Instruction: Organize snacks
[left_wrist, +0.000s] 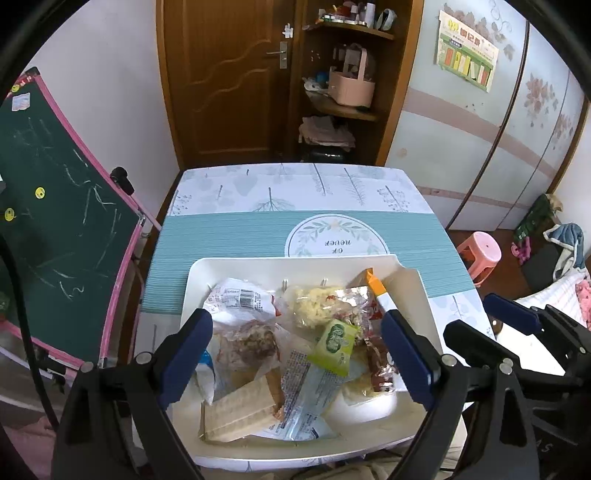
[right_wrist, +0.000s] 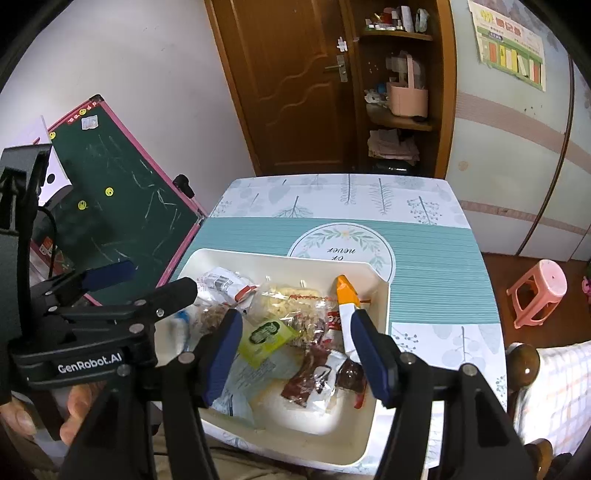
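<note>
Overhead, both claws, left (left_wrist: 295, 354) and right (right_wrist: 295, 350), hang released above the snack-crowded tray (left_wrist: 236, 264).

I am seeing a room lit by soft daylight. It is not very bright. The light seems to be coming from the near side, because the white tray (left_wrist: 236, 264) is shining pale at its near end and the shiny snack wrappers (right_wrist: 314, 373) are catching little bright spots. Dark shadows are sitting under my left gripper (left_wrist: 295, 354) and my right gripper (right_wrist: 295, 354). The wooden door (left_wrist: 229, 74) far away is looking dim. Both pictures are bending round at the edges, and black corners are closing in. Straight lines, like the table (right_wrist: 436, 258) edges, are curving. The middle is looking sharp, while the near arms are looking a bit soft.
</note>
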